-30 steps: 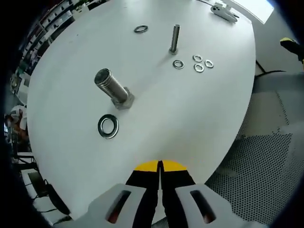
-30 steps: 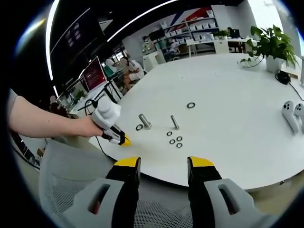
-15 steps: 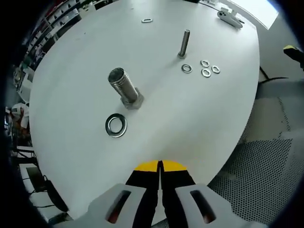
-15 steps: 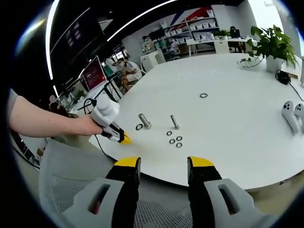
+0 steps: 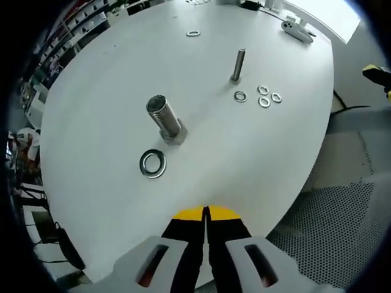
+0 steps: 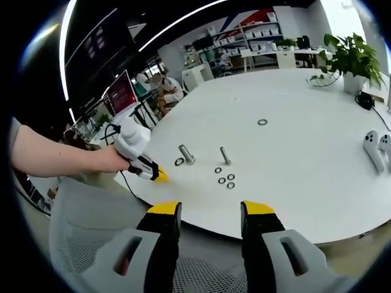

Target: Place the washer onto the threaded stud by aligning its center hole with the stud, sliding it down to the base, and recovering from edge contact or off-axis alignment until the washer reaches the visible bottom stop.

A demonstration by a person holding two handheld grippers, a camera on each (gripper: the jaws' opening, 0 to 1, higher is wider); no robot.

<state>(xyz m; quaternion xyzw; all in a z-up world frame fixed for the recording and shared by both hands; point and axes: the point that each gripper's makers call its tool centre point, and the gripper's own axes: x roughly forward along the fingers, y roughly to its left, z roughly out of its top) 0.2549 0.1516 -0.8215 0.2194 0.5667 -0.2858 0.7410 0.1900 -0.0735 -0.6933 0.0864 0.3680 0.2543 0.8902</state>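
Surface: round white table (image 5: 244,159) in an open office, with shelving, desks and a potted plant (image 6: 348,58) behind it in the right gripper view.

Large washer (image 5: 153,164): lies flat on the table, just beside the hexagonal base of the large threaded stud (image 5: 164,117), on the side nearer the left gripper. Not on the stud. In the right gripper view the same washer (image 6: 179,162) lies beside the stud (image 6: 186,154), between it and the left gripper's yellow tips.

Large threaded stud: stands upright on its hex base, top bare.

Left gripper (image 5: 206,213): hangs above the table edge, well short of the washer, pointing toward it; washer lies ahead and a little left of the jaw line. Jaws pressed together with only a thin seam between the yellow tips, nothing between them, touching nothing. In the right gripper view it (image 6: 160,177) is held by a hand (image 6: 113,162) on a bare forearm reaching in from the left, tips angled down at the table edge.

Right gripper (image 6: 208,210): held back from the table over a grey mesh chair (image 6: 85,232), jaws spread wide, empty.

Other items: slim bolt (image 5: 237,65) upright; four small washers (image 5: 264,96) clustered near it; one washer (image 5: 193,33) apart, farther away; white controllers (image 6: 376,146) at the table's right edge.
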